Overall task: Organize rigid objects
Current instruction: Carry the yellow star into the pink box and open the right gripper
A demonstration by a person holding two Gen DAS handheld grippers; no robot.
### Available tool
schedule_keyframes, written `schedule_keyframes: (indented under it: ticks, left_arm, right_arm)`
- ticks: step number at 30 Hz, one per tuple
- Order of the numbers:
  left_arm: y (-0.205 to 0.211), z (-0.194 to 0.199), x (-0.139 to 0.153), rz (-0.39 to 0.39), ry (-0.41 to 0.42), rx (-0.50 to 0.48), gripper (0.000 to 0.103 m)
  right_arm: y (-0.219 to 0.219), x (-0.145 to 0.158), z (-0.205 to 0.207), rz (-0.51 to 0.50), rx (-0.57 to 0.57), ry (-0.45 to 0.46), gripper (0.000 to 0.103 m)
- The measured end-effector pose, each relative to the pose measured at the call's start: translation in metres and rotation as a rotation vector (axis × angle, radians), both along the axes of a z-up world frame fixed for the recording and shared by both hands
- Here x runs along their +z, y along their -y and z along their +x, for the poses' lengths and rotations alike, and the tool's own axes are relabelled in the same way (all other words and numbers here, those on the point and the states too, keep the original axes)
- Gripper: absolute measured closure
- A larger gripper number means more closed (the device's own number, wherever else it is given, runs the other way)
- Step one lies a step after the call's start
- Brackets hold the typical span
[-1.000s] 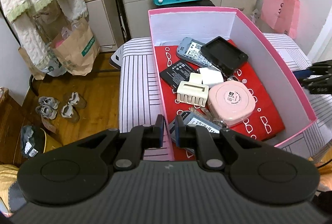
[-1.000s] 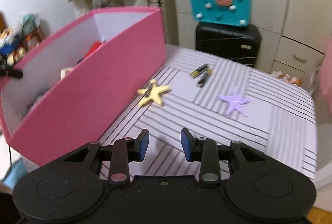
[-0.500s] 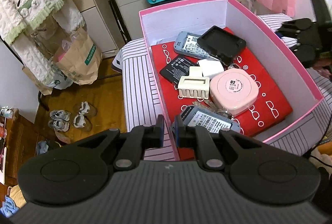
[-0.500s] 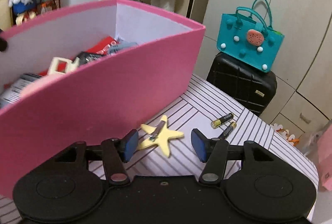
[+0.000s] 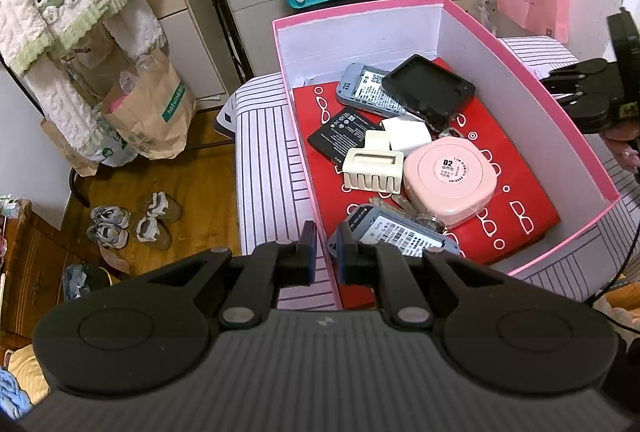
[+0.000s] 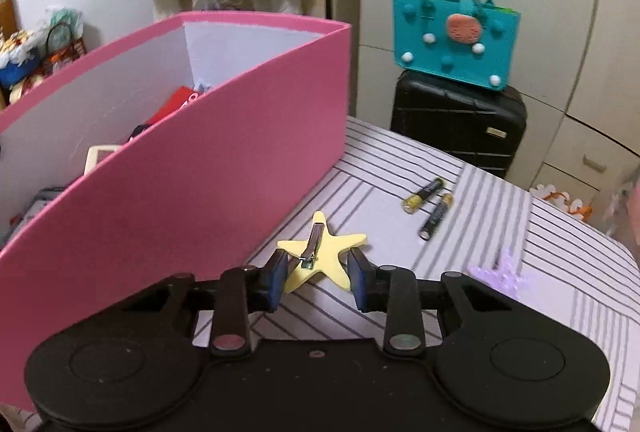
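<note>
Left wrist view: the left gripper (image 5: 323, 252) is seen pinching the near wall of the pink box (image 5: 480, 43), one finger outside, one inside.
Box position: set on the striped surface (image 5: 264, 159), towards its left edge, the far end near the back edge.
Box contents: a red sheet printed with glasses (image 5: 516, 187) is laid on the floor; on it are piled a round pink case (image 5: 450, 179), a cream claw clip (image 5: 372, 169), a white block (image 5: 406, 133), a flat black battery (image 5: 342, 137), a black tray (image 5: 430, 89) and two grey phone backs, one at the far end (image 5: 362, 93), one at the near wall (image 5: 394, 234).
Right edge of frame: the right gripper (image 5: 582, 97) is seen outside the box's right wall.

Right wrist view: the right gripper (image 6: 318, 274) is held low over the surface, its jaws closing around a yellow star clip (image 6: 332, 248); the pads are not yet pressed on it.
Star clip: flat on the striped surface (image 6: 540, 232), just beside the box's (image 6: 200, 171) outer right wall, metal clasp up.
Other items: two batteries (image 6: 430, 203) are seen farther back, mid-surface; a purple star (image 6: 506, 276) lies near the right edge.
</note>
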State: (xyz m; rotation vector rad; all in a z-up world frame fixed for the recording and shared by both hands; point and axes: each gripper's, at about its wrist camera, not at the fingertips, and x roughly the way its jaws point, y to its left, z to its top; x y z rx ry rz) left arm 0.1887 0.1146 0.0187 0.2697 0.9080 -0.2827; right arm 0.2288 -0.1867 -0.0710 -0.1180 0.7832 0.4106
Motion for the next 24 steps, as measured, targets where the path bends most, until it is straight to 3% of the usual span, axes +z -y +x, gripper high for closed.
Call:
schedule_keyframes:
  ticks: [5, 12, 17, 24]
  left_arm:
    - [0.000, 0.000, 0.001, -0.003, 0.001, 0.007, 0.094]
    - [-0.001, 0.001, 0.002, -0.003, 0.002, 0.004, 0.094]
    - [-0.003, 0.000, 0.002, -0.009, 0.007, -0.007, 0.092]
    - [-0.006, -0.001, 0.000, -0.032, 0.017, -0.009, 0.092]
  right_arm:
    - [0.014, 0.028, -0.022, 0.048, -0.034, 0.053, 0.066]
    - [0.019, 0.084, -0.068, 0.165, 0.021, 0.115, 0.066]
    - [-0.002, 0.107, -0.079, 0.251, 0.156, 0.057, 0.066]
    - [-0.048, 0.101, -0.066, 0.223, 0.285, -0.009, 0.066]
